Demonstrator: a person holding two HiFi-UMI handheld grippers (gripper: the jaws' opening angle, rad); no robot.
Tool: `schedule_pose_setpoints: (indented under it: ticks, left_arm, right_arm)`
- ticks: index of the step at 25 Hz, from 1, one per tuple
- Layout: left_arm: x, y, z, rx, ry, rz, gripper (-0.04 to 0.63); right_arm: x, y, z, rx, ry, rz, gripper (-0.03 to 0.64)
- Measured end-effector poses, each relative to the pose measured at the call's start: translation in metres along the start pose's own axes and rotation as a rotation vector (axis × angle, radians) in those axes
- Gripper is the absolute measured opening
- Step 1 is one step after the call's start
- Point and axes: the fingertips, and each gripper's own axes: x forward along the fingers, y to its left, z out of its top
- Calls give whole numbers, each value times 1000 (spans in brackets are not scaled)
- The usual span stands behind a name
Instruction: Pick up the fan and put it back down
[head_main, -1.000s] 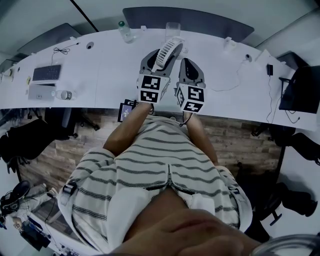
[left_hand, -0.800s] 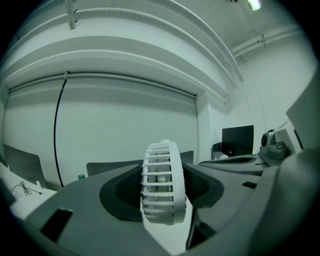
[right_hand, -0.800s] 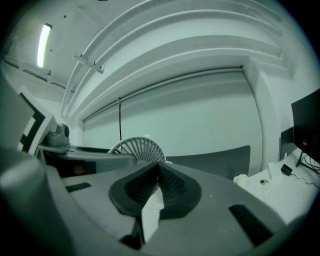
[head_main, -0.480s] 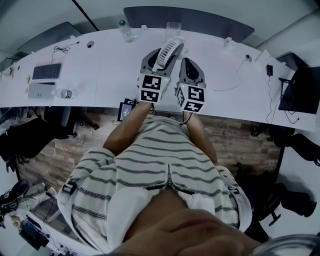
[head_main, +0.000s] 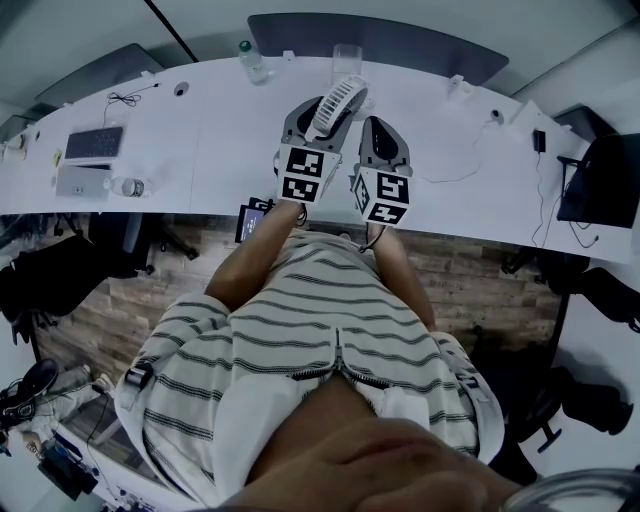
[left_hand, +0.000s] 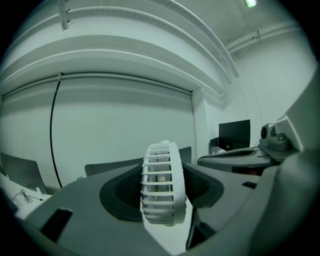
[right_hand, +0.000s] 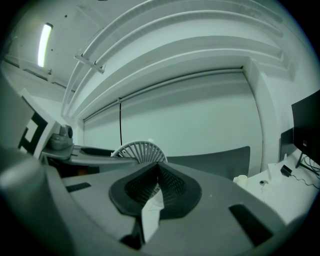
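Across the room runs a long curved white desk, with a keyboard near its left end, a bottle at its far edge and a wood floor below. The jaws hide the base of the fan, so I cannot tell whether it touches the desk. Over the desk's middle, the left hand-held gripper clamps the fan's grille edge-on and points roughly level. Just beside it, the right hand-held gripper has its jaws together and empty.

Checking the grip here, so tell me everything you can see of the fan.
The fan is small, round and white, plastic by its look, with a slatted grille. It stands edge-on between the jaws of the left hand-held gripper, whose dark pads press its two faces. Whether it touches the white desk below cannot be told.
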Motion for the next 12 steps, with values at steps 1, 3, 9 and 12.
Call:
schedule_pose_setpoints:
  ticks: [1, 3, 9, 12]
  left_arm:
    - [1, 0, -2, 10, 7, -1, 229]
    - [3, -1, -5, 29, 21, -4, 229]
    - [10, -2, -10, 57, 39, -29, 229]
    - [14, -2, -11, 71, 47, -41, 229]
  right_arm:
    - [0, 0, -1, -1, 2, 0, 12]
    - [-1, 0, -1, -4, 6, -1, 12]
    - [-1, -4, 0, -2, 5, -6, 12]
    - [-1, -5, 0, -2, 3, -8, 12]
